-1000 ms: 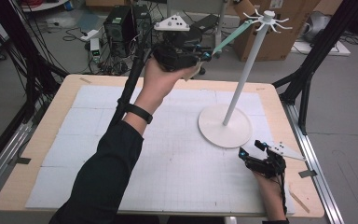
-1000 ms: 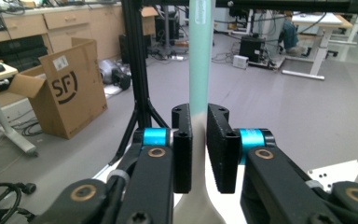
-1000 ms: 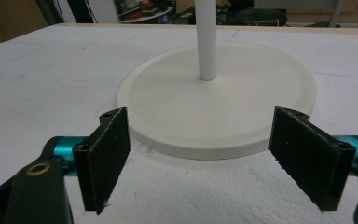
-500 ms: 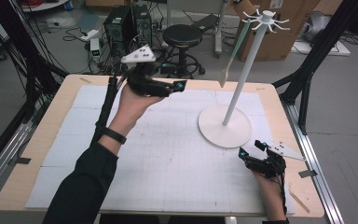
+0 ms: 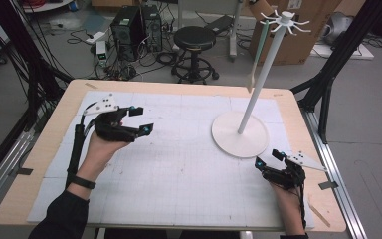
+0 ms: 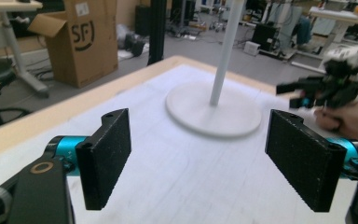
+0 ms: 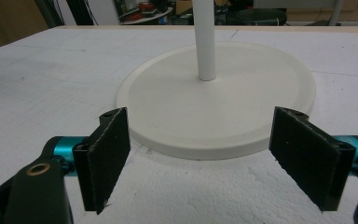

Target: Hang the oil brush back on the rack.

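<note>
Since the earlier frames the left hand-held gripper (image 5: 140, 120) has come away from the top of the white stand (image 5: 240, 134) and dropped low over the left half of the worktop (image 5: 179, 199), leaving the long green-handled utensil (image 5: 256, 57) dangling from one of the hooks at the stand's crown. That utensil seems to hang there by design: the hook carries it clear of the worktop, beside the pole. The left hand-held gripper's jaws have just been opening and now stand wide apart with nothing between the pads (image 6: 106, 156), released and touching nothing. The right hand-held gripper (image 5: 267, 158) rests at the near right, just beside the stand's round base, jaws likewise spread and empty, facing the base (image 7: 214, 100)
</note>
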The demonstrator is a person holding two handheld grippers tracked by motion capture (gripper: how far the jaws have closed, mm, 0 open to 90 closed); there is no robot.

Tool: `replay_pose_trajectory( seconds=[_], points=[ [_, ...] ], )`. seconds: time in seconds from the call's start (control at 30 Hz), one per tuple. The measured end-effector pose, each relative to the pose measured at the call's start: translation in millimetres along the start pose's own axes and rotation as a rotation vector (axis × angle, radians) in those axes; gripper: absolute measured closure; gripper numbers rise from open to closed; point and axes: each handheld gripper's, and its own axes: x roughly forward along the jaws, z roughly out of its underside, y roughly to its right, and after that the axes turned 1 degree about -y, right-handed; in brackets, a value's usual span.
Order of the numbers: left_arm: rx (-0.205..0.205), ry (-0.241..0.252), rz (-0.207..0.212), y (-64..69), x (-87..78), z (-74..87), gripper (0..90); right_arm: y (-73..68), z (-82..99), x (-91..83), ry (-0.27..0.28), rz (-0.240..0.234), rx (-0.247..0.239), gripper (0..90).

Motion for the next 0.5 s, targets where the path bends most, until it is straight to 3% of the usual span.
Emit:
replay_pose_trajectory(
  seconds=[0.17,0.3,0.4,0.5],
  points=[
    [-0.016,-0.032,-0.036,-3.4,-17.3,36.5,21.2,-0.7,0.1,-0.3,-0.005,0.000,0.009,19.5],
    [-0.020,-0.029,-0.052,-2.7,-29.2,58.0,20.3,-1.2,0.1,-0.3,-0.005,0.001,0.003,19.5],
    [-0.037,-0.060,-0.046,-5.7,-33.2,66.7,18.7,-1.5,0.3,-0.6,-0.003,0.005,-0.009,19.5],
    [-0.017,-0.059,-0.054,-3.4,-34.4,68.7,18.3,-1.6,0.4,-0.6,-0.001,0.005,-0.011,19.5]
  ],
)
